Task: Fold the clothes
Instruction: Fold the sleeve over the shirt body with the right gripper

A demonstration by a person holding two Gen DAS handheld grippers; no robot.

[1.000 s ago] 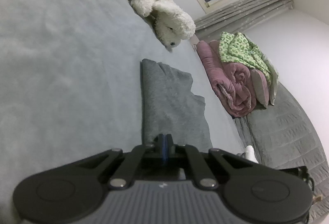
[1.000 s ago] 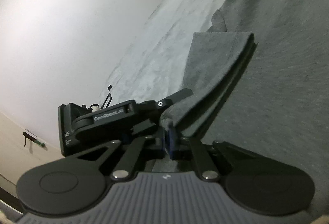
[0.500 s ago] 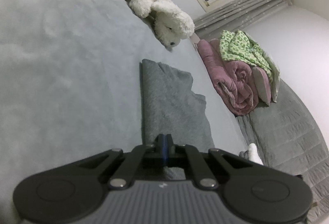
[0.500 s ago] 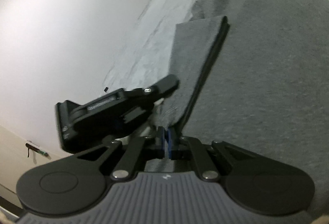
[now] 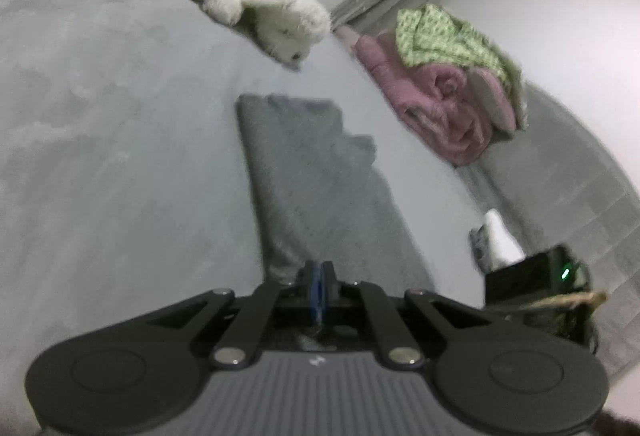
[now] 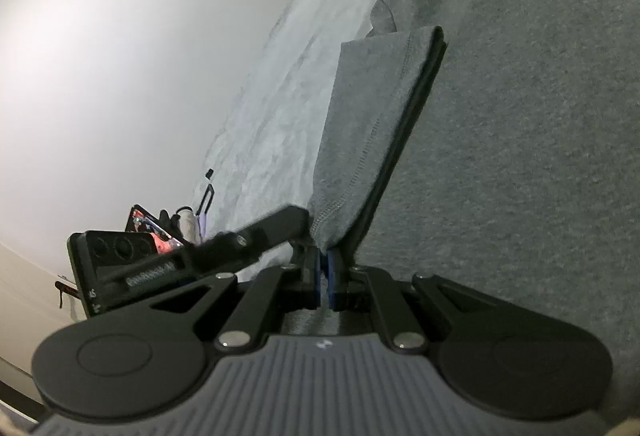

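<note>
Lying flat on the grey bed (image 5: 100, 156), the grey sweatshirt (image 5: 312, 172) has open bedding to its left. Both claws pinch its near hem: left claw (image 5: 318, 286) pressed together, right claw (image 6: 324, 276) lifting a folded flap. A white plush bear (image 5: 260, 20) lies beyond; rolled pink bedding (image 5: 440, 108) sits right. The left view is blurred.
</note>
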